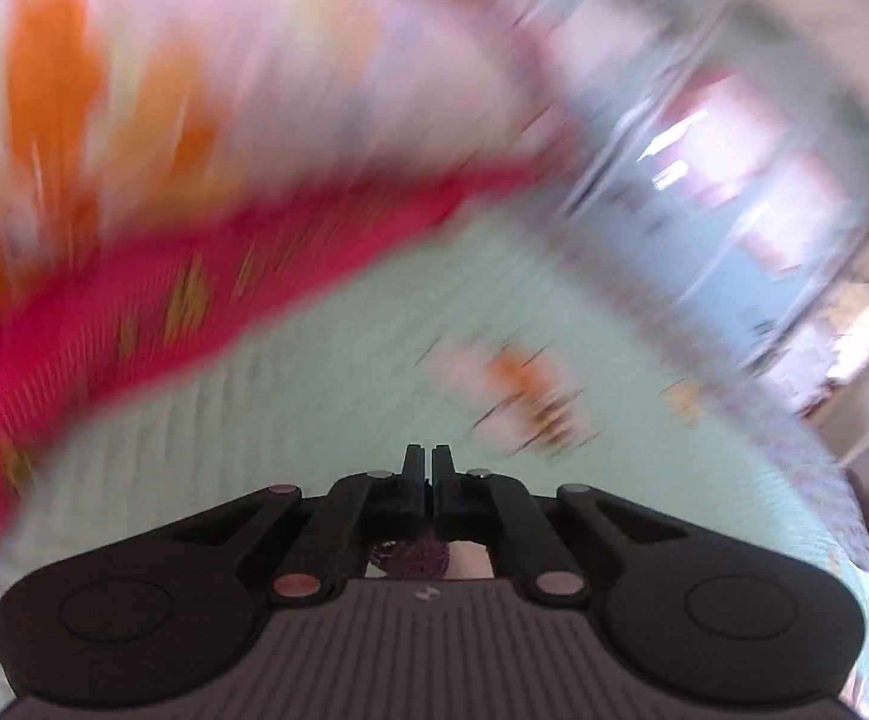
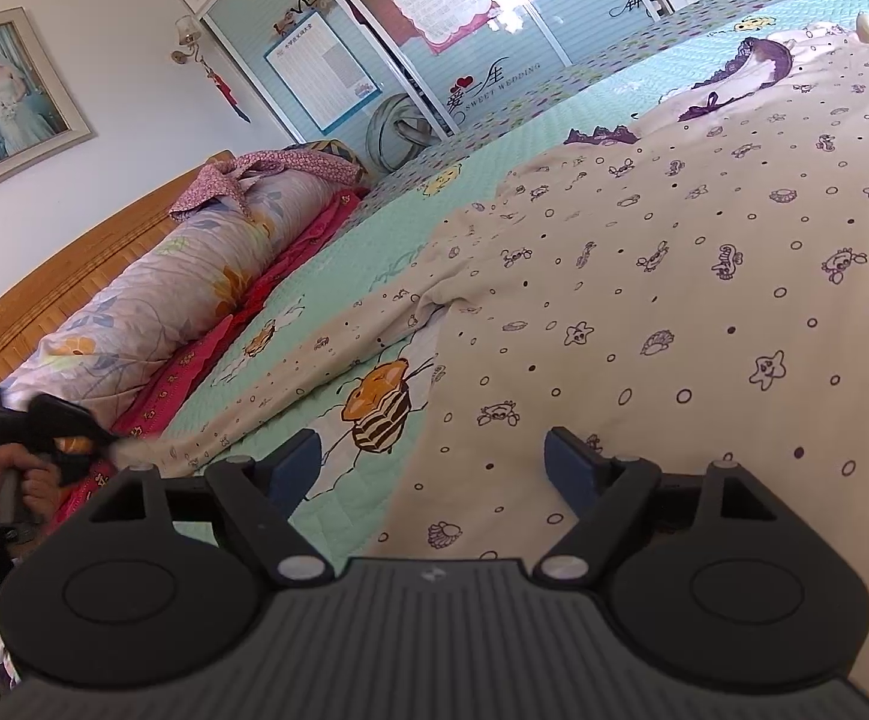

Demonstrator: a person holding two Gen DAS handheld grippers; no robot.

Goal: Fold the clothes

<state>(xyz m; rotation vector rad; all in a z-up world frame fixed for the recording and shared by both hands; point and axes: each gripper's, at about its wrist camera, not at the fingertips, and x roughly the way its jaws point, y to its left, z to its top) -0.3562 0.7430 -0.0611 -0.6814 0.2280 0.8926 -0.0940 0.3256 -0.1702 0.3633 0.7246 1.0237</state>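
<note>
A cream nightdress (image 2: 674,300) with small purple prints and purple lace trim lies spread on the mint bedspread (image 2: 344,252). Its long sleeve (image 2: 326,360) stretches left to my left gripper (image 2: 107,447), which a hand (image 2: 20,474) holds low beside the bedding. The left wrist view is badly blurred. It shows the left gripper (image 1: 431,456) shut, with purple lace of the cuff (image 1: 416,558) showing under the fingers. My right gripper (image 2: 434,462) is open, its blue pads (image 2: 296,462) apart above the nightdress's near edge, gripping nothing.
A rolled floral quilt (image 2: 194,276) and a red cloth (image 2: 290,258) lie along the wooden headboard (image 2: 74,252) at the left. Sliding wardrobe doors (image 2: 374,30) stand beyond the bed. A framed photo (image 2: 2,102) hangs on the wall.
</note>
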